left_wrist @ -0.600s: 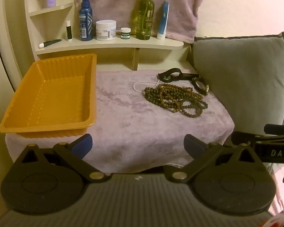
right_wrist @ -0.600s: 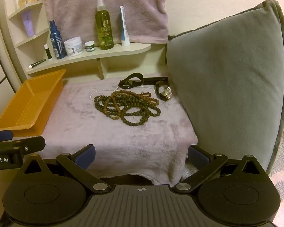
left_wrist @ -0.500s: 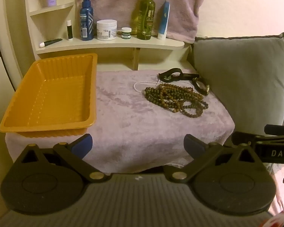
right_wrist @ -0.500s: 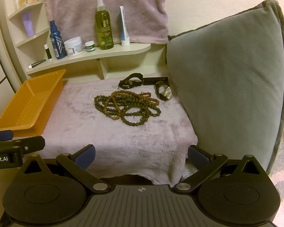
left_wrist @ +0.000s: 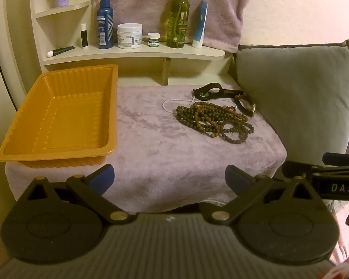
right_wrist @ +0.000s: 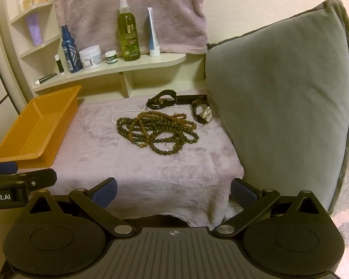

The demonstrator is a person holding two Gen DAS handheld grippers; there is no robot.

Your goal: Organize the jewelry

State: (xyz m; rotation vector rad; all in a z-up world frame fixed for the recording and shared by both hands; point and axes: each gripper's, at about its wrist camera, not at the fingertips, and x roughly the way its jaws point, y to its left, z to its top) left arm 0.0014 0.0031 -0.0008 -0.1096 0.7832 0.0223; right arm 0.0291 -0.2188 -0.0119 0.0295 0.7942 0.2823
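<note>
A heap of brown bead necklaces (left_wrist: 213,121) (right_wrist: 157,131) lies on the mauve cloth (left_wrist: 156,144), right of centre. Behind it lie a thin white bead strand (left_wrist: 168,103) (right_wrist: 122,114), a black strap (left_wrist: 206,90) (right_wrist: 161,98) and a wristwatch (left_wrist: 246,105) (right_wrist: 203,112). An empty orange tray (left_wrist: 58,118) (right_wrist: 35,127) sits on the left. My left gripper (left_wrist: 169,179) hangs open over the cloth's near edge with nothing between its fingers. The right gripper (right_wrist: 173,190) is open too, in front of the beads and well short of them.
A large grey cushion (right_wrist: 281,97) (left_wrist: 293,93) stands against the cloth's right side. Behind, a cream shelf (left_wrist: 132,53) carries bottles, jars and tubes below a hanging towel (right_wrist: 130,11). Each gripper's side shows at the other view's edge.
</note>
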